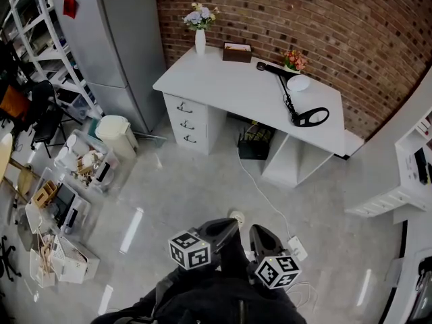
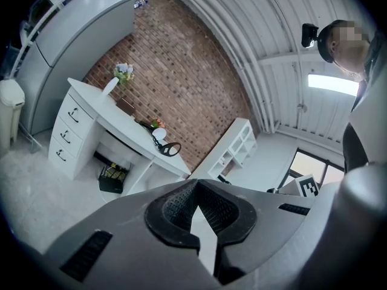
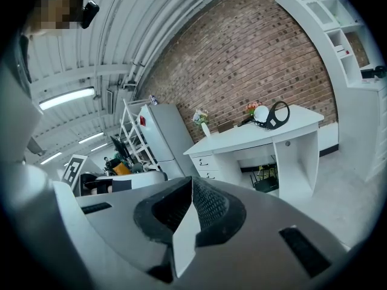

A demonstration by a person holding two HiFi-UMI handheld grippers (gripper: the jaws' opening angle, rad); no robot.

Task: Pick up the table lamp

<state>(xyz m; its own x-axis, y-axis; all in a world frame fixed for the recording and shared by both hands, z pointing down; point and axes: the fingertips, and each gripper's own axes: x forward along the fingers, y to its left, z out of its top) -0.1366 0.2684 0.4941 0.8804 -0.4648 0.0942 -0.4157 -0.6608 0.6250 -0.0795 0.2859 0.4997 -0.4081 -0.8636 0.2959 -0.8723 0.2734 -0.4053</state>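
Observation:
The table lamp (image 1: 302, 106) lies on the white desk (image 1: 223, 86) by the brick wall, a black arm with a ring-shaped end and a white dome beside it. It also shows far off in the left gripper view as the lamp (image 2: 167, 147) and in the right gripper view as the lamp (image 3: 273, 115). My left gripper (image 1: 228, 227) and right gripper (image 1: 259, 235) hang side by side over the floor, well short of the desk. Both the left gripper (image 2: 196, 205) and the right gripper (image 3: 190, 205) are shut with nothing between their jaws.
On the desk stand a vase of flowers (image 1: 200, 38), a brown box (image 1: 237, 52) and a small flower pot (image 1: 293, 61). A black basket (image 1: 255, 144) sits under it. A fridge (image 1: 108, 39), white bin (image 1: 116, 130), cluttered crates (image 1: 81, 164), floor cable with power strip (image 1: 297, 248) and white shelves (image 1: 405, 174) surround the floor.

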